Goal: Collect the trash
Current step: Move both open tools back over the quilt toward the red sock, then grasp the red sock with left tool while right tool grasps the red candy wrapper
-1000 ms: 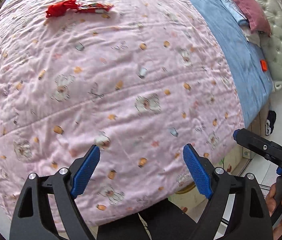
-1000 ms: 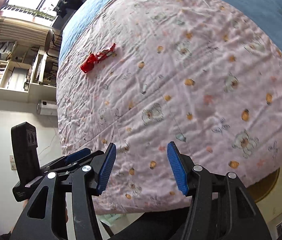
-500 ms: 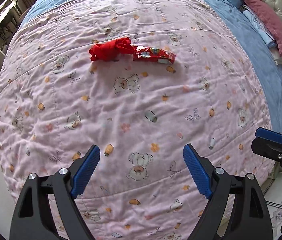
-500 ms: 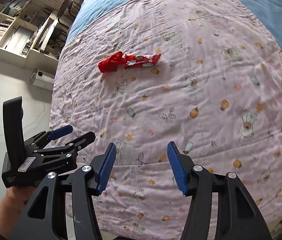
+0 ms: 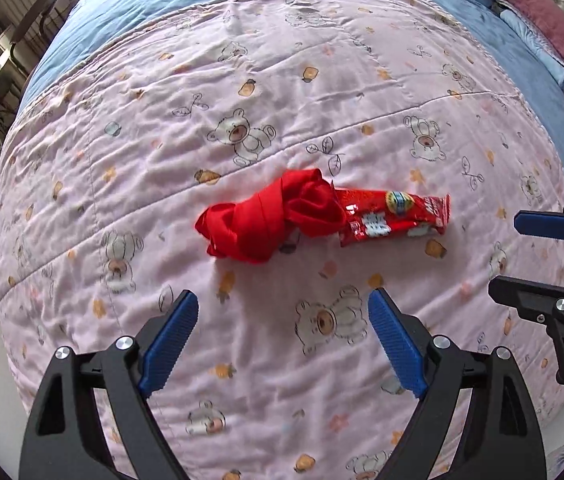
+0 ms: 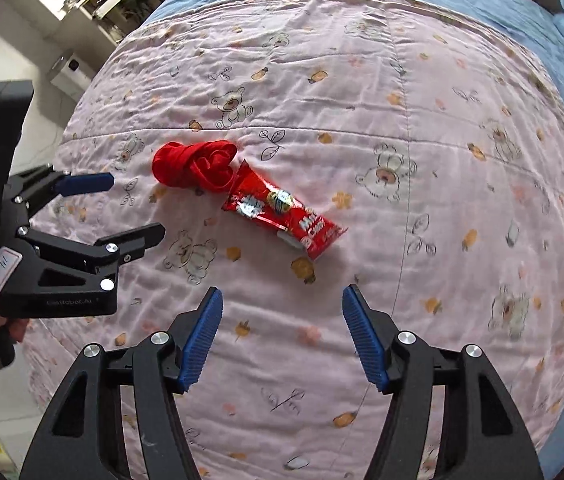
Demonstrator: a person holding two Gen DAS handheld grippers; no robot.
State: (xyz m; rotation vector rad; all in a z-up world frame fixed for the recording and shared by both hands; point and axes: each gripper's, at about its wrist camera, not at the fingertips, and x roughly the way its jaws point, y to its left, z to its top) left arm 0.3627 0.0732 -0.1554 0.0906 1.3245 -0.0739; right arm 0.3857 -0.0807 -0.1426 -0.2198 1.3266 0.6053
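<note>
Quilt (image 5: 322, 80) bare around red wrapper (image 5: 396, 214); knotted red cloth (image 5: 274, 220) touching its left end

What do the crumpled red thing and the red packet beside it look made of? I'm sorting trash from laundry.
Crumpled red thing: looks like soft matte fabric or thin plastic bag; rolled folds, no glare, so it stays open. Red packet: glossy printed plastic or foil film, with bright reflections, a crimped end and printed logos. Both lie on the pink quilt, stitched, wrinkled cloth.
</note>
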